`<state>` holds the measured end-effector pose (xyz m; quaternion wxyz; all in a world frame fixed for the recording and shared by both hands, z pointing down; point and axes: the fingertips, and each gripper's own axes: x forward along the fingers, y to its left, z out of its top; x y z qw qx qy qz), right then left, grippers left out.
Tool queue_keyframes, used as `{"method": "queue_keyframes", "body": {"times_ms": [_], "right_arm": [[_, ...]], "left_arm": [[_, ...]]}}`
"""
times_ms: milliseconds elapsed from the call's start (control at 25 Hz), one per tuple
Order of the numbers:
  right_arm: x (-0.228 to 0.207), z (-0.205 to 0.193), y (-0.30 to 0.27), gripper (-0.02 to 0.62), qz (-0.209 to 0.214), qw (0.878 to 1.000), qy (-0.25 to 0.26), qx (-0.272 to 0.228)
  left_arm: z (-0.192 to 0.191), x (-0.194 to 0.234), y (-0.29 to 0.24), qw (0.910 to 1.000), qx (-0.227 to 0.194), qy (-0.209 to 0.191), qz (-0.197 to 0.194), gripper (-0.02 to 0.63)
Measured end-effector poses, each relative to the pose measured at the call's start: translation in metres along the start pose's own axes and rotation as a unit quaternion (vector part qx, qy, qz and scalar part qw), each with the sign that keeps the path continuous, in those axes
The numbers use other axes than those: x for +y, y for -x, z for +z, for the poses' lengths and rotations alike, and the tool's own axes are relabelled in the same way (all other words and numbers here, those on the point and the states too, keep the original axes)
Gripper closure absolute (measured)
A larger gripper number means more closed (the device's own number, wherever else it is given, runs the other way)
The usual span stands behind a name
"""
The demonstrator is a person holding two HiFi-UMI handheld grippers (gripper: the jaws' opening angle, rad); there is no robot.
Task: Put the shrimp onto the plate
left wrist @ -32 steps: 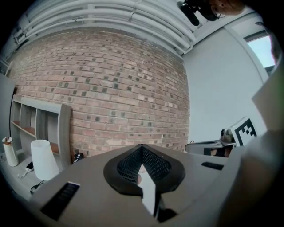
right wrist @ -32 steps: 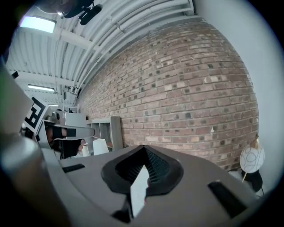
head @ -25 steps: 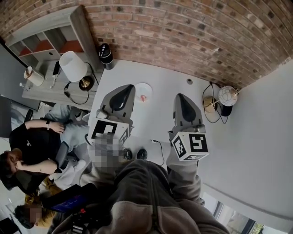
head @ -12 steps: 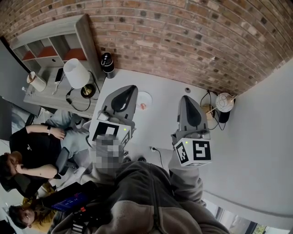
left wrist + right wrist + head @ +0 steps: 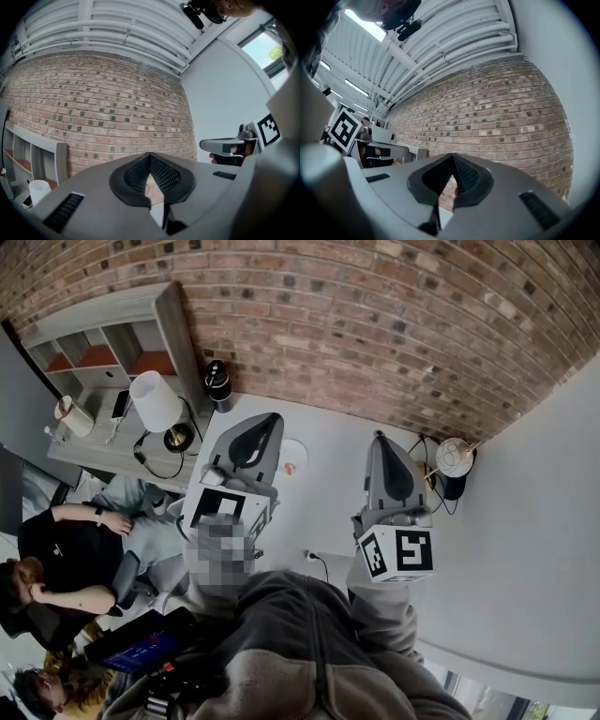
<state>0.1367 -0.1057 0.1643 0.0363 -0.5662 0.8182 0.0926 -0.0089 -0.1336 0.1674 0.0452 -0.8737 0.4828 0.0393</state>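
- Where the table (image 5: 330, 454) shows between the two grippers, a small white plate (image 5: 302, 448) carries the pink shrimp (image 5: 291, 466) near its rim.
- The shrimp lies just right of the left gripper (image 5: 267, 420) and well left of the right gripper (image 5: 379, 437).
- Both grippers' jaws are closed tip to tip, holding nothing.
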Motion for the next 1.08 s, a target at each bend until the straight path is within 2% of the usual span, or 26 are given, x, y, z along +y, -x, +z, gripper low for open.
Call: {"method": "queue_keyframes", "body": {"times_ms": [1080], "right_arm": [[-0.0027, -0.0036, -0.0045, 0.595, -0.009, 1.0, 0.012, -0.001]], "left_arm": [[-0.0061, 0.0089, -0.0039, 0.9999, 0.003, 0.009, 0.009, 0.601]]}}
